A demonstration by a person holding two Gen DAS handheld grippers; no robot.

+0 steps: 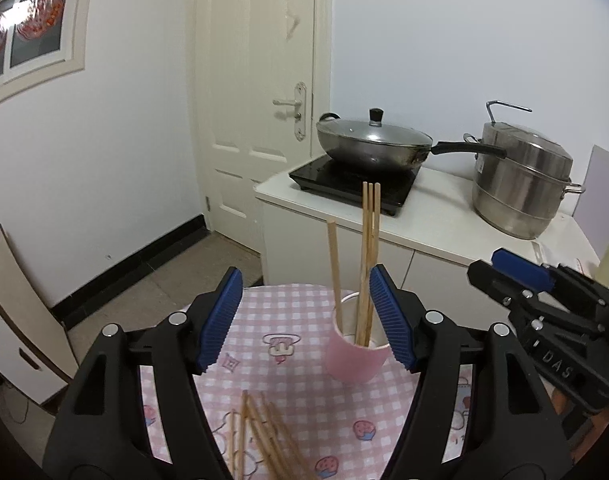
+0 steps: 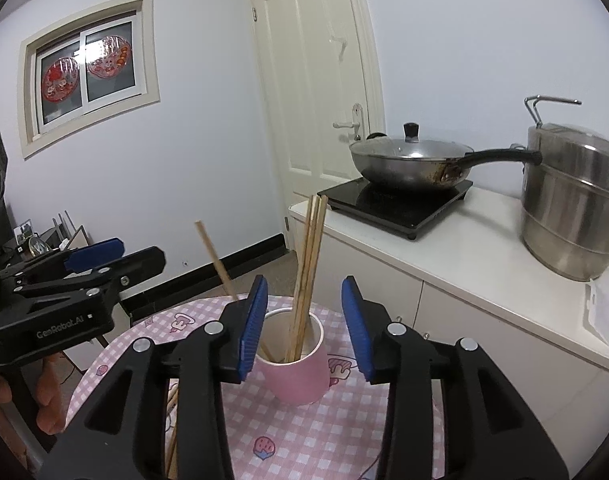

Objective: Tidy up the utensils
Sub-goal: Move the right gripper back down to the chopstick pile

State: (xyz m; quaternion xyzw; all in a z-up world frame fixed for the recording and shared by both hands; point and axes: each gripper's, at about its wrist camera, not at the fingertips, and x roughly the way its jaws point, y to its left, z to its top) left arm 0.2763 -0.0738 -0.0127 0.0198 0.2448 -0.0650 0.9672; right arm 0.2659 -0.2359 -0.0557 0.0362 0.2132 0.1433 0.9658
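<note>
Both jaws released and empty — left hand-held gripper, right hand-held gripper — four wooden chopsticks upright in pink cup, loose chopsticks on table: light, stiff, smooth, likely to roll; pinch mid-shaft.

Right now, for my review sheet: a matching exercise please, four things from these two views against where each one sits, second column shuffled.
Things:
1. wok
2. steel steamer pot
3. loose chopsticks
4. upright chopsticks

Places:
A. standing in the pink cup
B. lying flat on the checked tablecloth, nearer the camera than the cup
C. on the black induction hob
D. directly on the white counter, right of the hob

Pairs: 1-C, 2-D, 3-B, 4-A
</note>
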